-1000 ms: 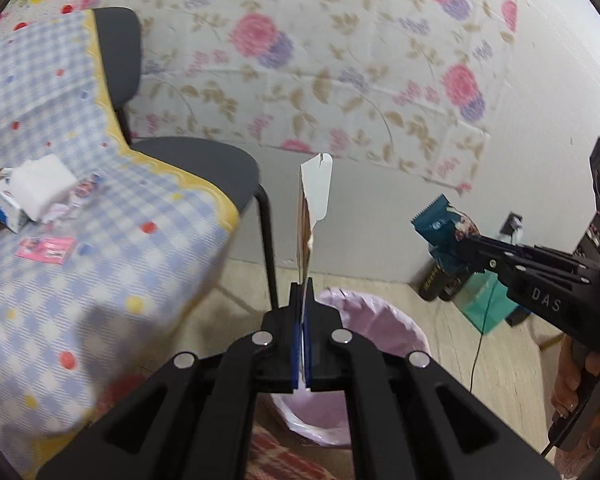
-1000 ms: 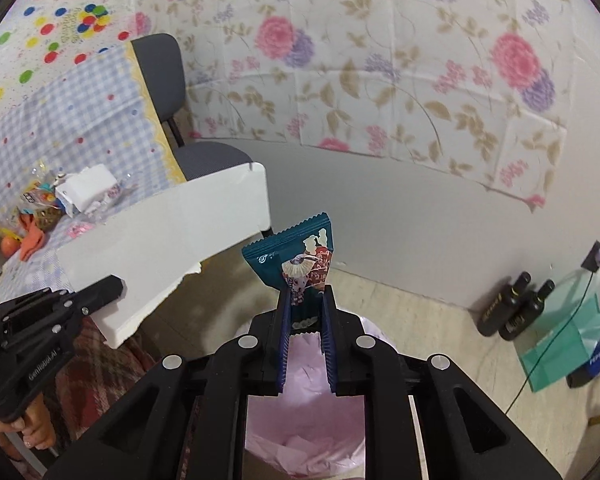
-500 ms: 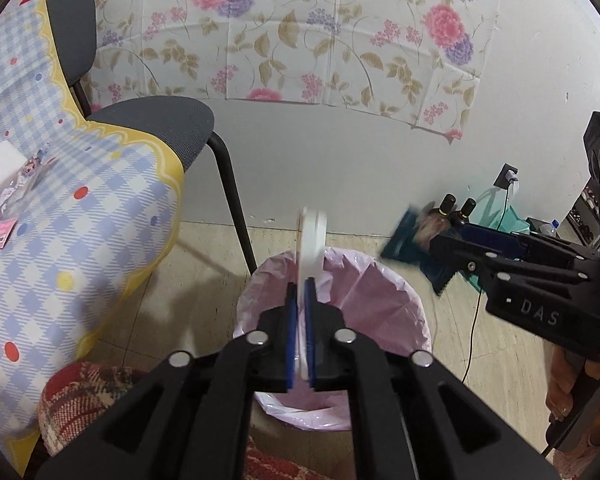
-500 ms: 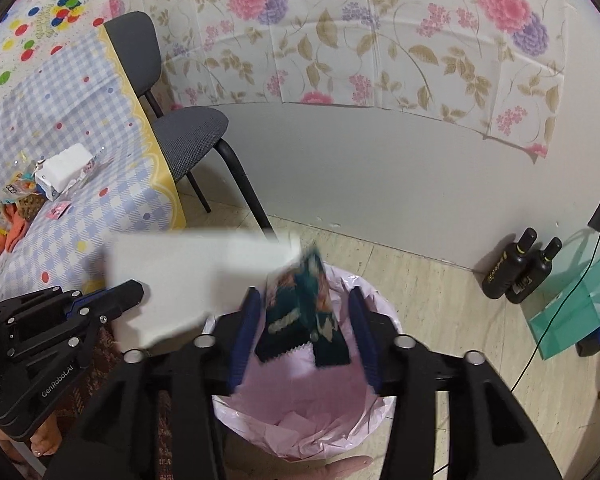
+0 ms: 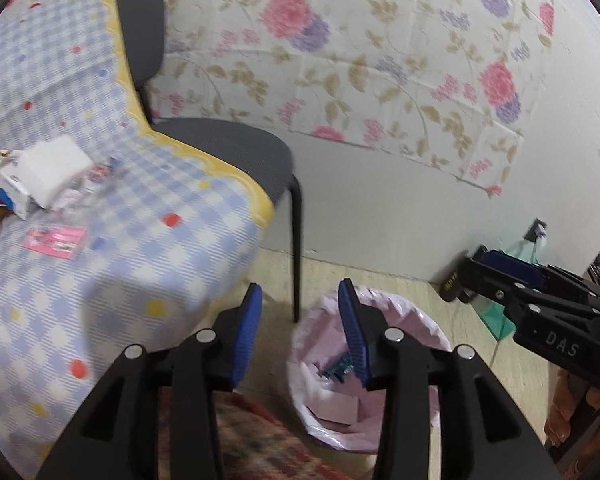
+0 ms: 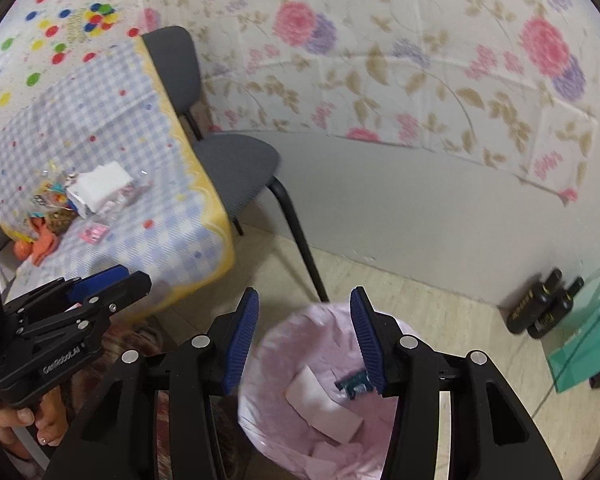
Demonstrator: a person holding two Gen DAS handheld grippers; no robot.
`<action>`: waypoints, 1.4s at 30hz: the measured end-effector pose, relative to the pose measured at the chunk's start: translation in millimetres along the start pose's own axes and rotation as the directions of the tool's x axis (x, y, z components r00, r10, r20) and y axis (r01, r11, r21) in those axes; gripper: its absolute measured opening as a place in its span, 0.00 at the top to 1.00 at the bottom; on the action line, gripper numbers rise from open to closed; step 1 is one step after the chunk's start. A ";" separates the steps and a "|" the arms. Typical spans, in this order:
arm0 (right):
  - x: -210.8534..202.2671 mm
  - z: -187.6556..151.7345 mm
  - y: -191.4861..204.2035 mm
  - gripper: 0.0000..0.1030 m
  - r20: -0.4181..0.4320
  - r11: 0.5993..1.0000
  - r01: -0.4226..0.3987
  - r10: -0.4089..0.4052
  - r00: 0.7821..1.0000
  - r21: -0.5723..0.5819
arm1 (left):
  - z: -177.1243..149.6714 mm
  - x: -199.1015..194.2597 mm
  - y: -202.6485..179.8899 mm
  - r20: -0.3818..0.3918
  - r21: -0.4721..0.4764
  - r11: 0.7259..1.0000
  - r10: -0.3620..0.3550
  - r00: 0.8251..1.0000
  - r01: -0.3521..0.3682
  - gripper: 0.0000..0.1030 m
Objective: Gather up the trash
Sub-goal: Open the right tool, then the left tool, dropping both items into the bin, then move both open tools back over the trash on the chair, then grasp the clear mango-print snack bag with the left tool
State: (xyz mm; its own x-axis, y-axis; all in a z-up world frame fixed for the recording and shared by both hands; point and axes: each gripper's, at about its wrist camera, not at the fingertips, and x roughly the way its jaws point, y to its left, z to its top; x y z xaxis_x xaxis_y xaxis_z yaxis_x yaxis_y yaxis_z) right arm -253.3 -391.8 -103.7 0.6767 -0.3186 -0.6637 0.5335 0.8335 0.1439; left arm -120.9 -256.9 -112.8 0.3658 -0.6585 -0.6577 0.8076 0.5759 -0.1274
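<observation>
Nearest, the right hand-held gripper (image 6: 302, 334) hangs over the pink-lined trash bin (image 6: 284, 328), its ribbed blue pads spread wide with nothing between them; down inside the bin lie a flat white card (image 6: 324, 408) and a teal snack wrapper (image 6: 354, 384), the liner thin, crinkled and glossy. The left hand-held gripper (image 5: 300, 330) is just left of the bin, its jaws likewise spread and empty, with the bin's rim under its right finger. Both pieces carried here look delivered, so the judgement is that the next move goes back for more. That turns on one relation: the remaining litter sits on the worktop (image 5: 112, 208), up and to the left of the bin, and the left hand-held gripper is the nearer of the two. Closest on the checked cloth, left of the bin, lies a flat pink packet (image 5: 55, 241), its long axis running roughly left to right, thin and probably slippery. Beyond it sits a boxy white carton (image 5: 44, 178) among small crumpled wrappers (image 6: 50, 204), blurred. Farther from the bin stands a grey padded chair (image 5: 228, 148), then the floral wall covering (image 5: 380, 60).
</observation>
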 end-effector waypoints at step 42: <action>105.1 127.8 240.0 0.52 0.010 0.934 -0.226 0.238 0.971 -0.278 | 53.7 -97.9 284.1 0.018 -0.410 0.808 0.471 0.882 -0.423 0.52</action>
State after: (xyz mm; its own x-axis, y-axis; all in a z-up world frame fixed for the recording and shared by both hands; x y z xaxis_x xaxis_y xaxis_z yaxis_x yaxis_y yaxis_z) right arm 10.7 -283.0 -45.0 0.7895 -0.1152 -0.6028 0.2041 0.9756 0.0808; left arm 97.5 -54.9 -44.7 0.7113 -0.3184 -0.6267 0.3083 0.9425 -0.1289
